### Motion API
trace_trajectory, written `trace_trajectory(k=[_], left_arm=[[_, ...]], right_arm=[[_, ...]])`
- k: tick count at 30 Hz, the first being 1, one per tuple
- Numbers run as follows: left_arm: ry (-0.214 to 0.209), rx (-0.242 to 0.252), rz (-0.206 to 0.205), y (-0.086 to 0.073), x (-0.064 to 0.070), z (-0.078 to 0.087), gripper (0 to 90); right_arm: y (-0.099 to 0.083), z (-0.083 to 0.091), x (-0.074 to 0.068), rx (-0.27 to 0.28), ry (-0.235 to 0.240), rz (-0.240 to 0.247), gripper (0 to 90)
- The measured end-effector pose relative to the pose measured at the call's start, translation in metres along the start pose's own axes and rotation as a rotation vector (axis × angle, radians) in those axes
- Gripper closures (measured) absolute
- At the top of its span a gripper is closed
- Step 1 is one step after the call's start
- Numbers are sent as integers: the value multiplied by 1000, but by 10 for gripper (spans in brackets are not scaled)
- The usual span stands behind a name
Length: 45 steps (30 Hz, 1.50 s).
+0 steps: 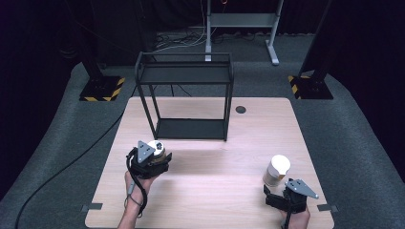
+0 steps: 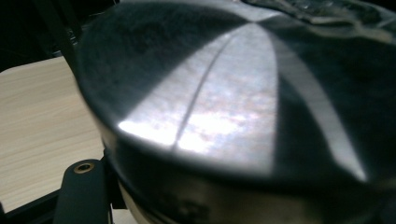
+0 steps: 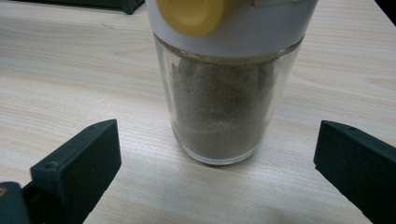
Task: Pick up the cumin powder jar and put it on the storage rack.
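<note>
My left gripper (image 1: 152, 158) is over the table's left part, shut on a jar (image 1: 156, 147) with a pale round top. In the left gripper view, the jar's shiny metal lid (image 2: 224, 102) looms very close. One black finger (image 2: 82, 192) presses against its side, and the other finger is hidden. A glass shaker jar (image 1: 276, 170) of brown powder, with a white cap and a yellow button (image 3: 191, 16), stands upright at the right front. My right gripper (image 1: 281, 192) sits just behind it, open. Its jaws stand wide on either side of the shaker jar (image 3: 219, 107), apart from it.
A black two-level metal rack (image 1: 186, 76) stands at the back middle of the wooden table (image 1: 210, 191). A small dark round hole (image 1: 240, 109) lies to its right. A cable runs off the left side over the grey floor.
</note>
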<state>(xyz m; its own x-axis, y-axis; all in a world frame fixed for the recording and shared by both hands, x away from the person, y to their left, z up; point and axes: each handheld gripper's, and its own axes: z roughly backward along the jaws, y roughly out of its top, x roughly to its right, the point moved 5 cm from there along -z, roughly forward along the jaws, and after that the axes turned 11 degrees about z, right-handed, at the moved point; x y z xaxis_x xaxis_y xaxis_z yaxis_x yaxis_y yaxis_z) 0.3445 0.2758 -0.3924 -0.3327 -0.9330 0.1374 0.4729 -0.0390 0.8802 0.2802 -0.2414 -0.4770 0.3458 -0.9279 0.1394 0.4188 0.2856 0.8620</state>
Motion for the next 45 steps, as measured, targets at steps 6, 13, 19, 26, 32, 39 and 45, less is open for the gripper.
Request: trace_trajectory(k=[6, 13, 19, 26, 32, 39, 45], left_arm=[[0, -9, 10, 6, -4, -1, 305], [1, -14, 13, 13, -7, -5, 305], [-6, -11, 2, 21, -6, -9, 305], [-7, -19, 16, 29, -12, -14, 305], [-8, -18, 20, 34, -14, -15, 305], [-17, -14, 15, 44, -15, -16, 305], [-18, -14, -6, 53, -13, -13, 305]], right_arm=[[-1, 0, -1, 6, 2, 12, 0], [-1, 1, -1, 8, -3, 7, 0], [0, 0, -1, 3, -1, 11, 0], [0, 0, -1, -1, -2, 11, 0], [0, 0, -2, 1, -4, 13, 0], [-1, 1, -2, 7, -4, 19, 0], [-1, 1, -2, 10, -5, 17, 0]])
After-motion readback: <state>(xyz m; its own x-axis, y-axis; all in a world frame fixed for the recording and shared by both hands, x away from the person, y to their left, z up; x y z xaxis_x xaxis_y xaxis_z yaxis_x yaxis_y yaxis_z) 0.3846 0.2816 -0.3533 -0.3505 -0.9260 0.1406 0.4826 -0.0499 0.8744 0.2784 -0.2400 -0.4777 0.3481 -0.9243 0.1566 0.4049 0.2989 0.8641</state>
